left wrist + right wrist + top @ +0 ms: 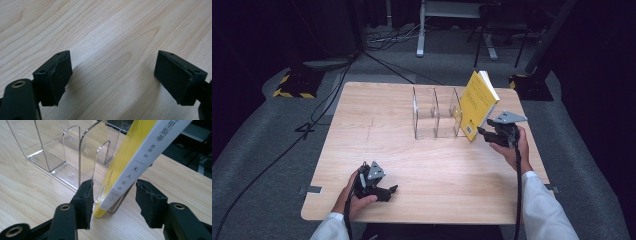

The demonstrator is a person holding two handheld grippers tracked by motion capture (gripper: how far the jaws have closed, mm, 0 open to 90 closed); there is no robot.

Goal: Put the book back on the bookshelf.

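A yellow book [477, 102] with a white spine [130, 167] stands tilted at the right end of a clear acrylic divider rack [432, 112], its lower corner on the wooden table [372, 110]. It leans to the right, away from the rack [57, 152]. My right gripper [484, 132] is open, and its jaws straddle the book's lower spine [114, 183] with a gap on each side. At the front left of the table my left gripper [391, 190] rests low, open [112, 57], with bare wood between its jaws.
The rack's other slots hold nothing. Beyond the table's far edge, cables run over grey floor, a yellow-and-black striped base [294, 85] sits at back left, and a dark stand base [532, 82] stands close to the back right corner.
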